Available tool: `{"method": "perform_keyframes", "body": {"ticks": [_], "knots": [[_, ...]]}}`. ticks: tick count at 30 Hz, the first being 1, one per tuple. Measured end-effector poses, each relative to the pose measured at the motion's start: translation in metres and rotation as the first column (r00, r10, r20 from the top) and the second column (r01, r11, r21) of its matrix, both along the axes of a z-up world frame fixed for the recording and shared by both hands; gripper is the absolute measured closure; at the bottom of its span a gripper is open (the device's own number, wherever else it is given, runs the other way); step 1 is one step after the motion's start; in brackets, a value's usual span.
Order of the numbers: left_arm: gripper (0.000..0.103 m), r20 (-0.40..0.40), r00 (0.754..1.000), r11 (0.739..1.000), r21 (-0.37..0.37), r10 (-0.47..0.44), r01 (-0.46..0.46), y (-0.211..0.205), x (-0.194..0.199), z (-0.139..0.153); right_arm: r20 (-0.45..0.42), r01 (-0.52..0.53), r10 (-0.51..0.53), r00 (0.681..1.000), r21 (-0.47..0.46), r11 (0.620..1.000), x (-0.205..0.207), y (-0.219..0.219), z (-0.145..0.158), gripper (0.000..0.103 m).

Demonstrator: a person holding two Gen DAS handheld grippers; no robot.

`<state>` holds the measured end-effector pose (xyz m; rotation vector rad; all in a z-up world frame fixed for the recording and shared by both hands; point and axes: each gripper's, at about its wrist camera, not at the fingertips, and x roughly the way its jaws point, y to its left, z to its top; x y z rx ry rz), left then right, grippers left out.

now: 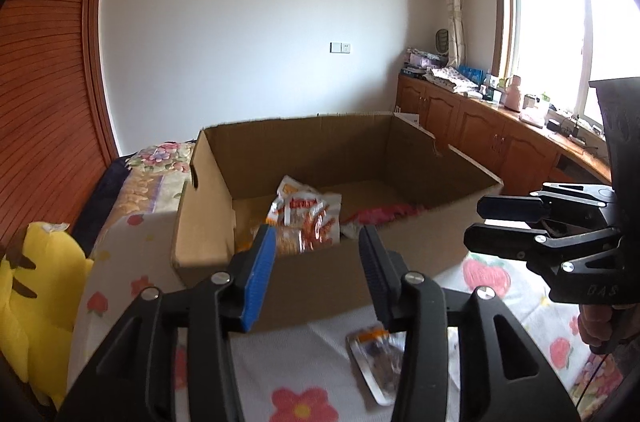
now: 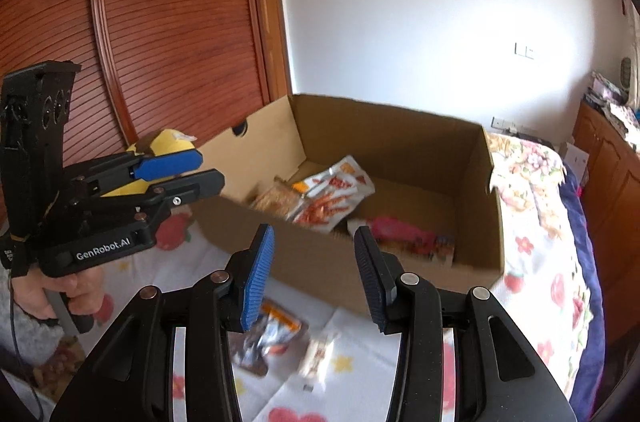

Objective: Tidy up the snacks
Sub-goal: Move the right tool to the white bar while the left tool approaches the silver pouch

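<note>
An open cardboard box (image 1: 280, 282) (image 2: 320, 262) stands on the flowered bed sheet. Inside lie orange-and-white snack bags (image 1: 308, 218) (image 2: 328, 200) and a pink packet (image 1: 380, 214) (image 2: 400, 230). My left gripper (image 1: 318, 262) is open and empty, held before the box's near wall; it shows in the right wrist view (image 2: 200, 170) at the left. My right gripper (image 2: 314, 262) is open and empty, also before the box; it shows in the left wrist view (image 1: 492, 222) at the right. A silver-and-orange snack packet (image 1: 376, 362) (image 2: 268, 338) lies on the sheet below the grippers.
A yellow plush toy (image 1: 36, 302) (image 2: 168, 142) sits left of the box. A wooden louvred wardrobe (image 2: 160, 22) stands behind it. A folded floral quilt (image 1: 152, 178) (image 2: 528, 182) lies beside the box. Wooden cabinets (image 1: 480, 126) with clutter run under the window.
</note>
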<state>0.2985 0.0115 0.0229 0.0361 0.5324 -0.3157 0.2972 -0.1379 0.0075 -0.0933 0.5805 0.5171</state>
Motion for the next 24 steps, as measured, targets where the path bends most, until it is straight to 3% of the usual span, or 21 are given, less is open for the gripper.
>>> {"method": "perform_keyframes", "body": {"ticks": [11,24], "knots": [[0.059,-0.091,0.995,0.999,0.030,0.028,-0.025,-0.006,-0.030,-0.057,-0.073,0.028,-0.031,0.997,-0.045,0.999,-0.026,0.000,-0.048,0.061],[0.053,-0.123,0.992,0.999,0.040,0.035,-0.031,-0.011,-0.039,-0.070,-0.193,0.036,-0.052,0.980,-0.088,0.996,-0.009,0.004,-0.094,0.062]]}}
